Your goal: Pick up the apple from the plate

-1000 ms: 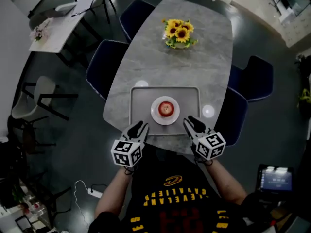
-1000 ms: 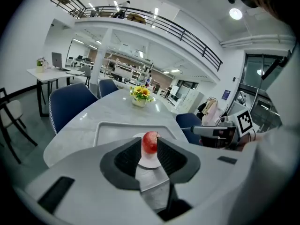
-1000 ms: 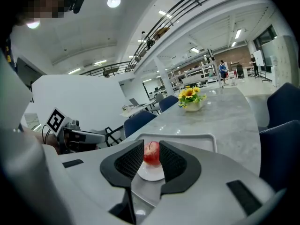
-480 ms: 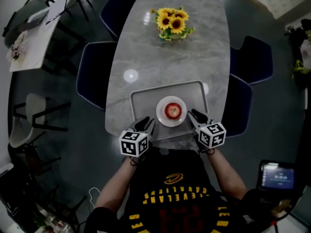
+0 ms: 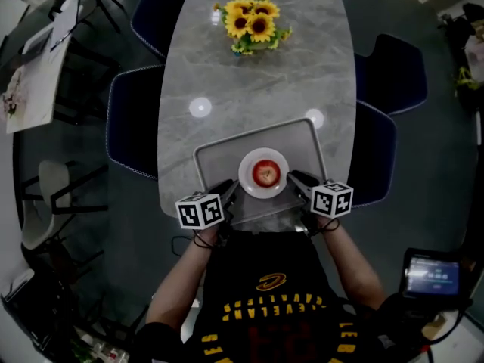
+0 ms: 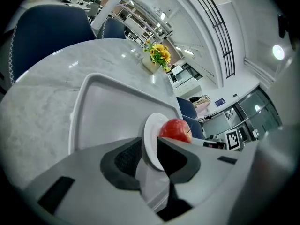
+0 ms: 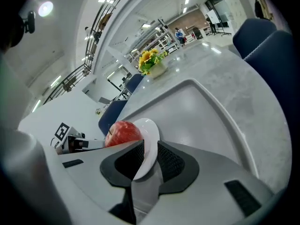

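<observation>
In the left gripper view, the left gripper (image 6: 149,148) has its jaws spread, with the white plate's (image 6: 151,134) rim showing in the gap. The right gripper (image 7: 151,150) mirrors this from the other side. Only the head view shows both held low at the bench's (image 5: 257,82) near edge, angled inward and flanking the plate. The apple (image 5: 265,173) sits on the plate, inside a grey tray (image 5: 203,157). Sunflowers (image 5: 249,20) stand well beyond.

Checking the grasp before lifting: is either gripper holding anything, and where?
Nothing clamped. The left gripper and right gripper straddle opposite edges of the plate with open jaws; the apple lies untouched.
</observation>
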`<state>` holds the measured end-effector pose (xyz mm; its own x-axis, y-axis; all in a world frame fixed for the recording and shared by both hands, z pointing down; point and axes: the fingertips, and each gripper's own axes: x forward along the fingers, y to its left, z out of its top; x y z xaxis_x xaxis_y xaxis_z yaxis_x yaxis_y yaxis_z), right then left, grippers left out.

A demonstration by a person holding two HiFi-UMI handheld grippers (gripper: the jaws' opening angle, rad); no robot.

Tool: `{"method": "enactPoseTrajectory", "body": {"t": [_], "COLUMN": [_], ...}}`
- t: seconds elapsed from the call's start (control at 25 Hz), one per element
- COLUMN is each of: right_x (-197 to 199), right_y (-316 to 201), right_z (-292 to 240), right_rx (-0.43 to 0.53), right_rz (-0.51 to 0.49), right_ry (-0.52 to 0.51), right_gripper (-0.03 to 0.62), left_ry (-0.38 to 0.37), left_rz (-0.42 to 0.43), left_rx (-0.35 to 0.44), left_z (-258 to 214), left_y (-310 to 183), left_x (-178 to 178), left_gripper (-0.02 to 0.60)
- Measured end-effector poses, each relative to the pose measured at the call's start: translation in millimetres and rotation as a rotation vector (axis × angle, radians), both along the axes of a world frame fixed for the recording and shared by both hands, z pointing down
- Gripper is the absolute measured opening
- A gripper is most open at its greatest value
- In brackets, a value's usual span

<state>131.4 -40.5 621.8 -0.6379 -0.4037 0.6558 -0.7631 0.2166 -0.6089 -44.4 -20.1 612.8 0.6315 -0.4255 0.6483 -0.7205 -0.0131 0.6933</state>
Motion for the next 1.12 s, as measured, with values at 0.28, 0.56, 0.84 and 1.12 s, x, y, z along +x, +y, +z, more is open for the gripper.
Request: {"method": "enactPoseTrajectory", "body": {"t": [0.28,0.56,0.84,1.12], "right_x": [-1.0,-3.2,-7.6,-17.7], "right_y": [-5.7,-1.2,1.0,4.4], "right_z": [8.3,7.8,8.6,7.1], "right_rx": [-0.031,-0.073,-0.107,-0.130], "right_rz": [-0.022,-0.008,-0.005,-0.052], "right_ry": [-0.041,-0.057,-0.105,-0.126], "right_gripper": [0.089,0.089,0.087,0.087], "left_ry": [-0.015,0.052,0.135,0.196], "left_rz": [0.016,0.011,0.005,0.007], "left_rx": [-0.033,-0.065,-0.102,-0.135], "left_z": [18.2,15.5,15.4,14.4], "left_y": [-1.7,7.3,6.5,4.5], "left_x": [0.3,5.9,16.1,26.5], "left_gripper": [0.091,0.091,0.091,0.091]}}
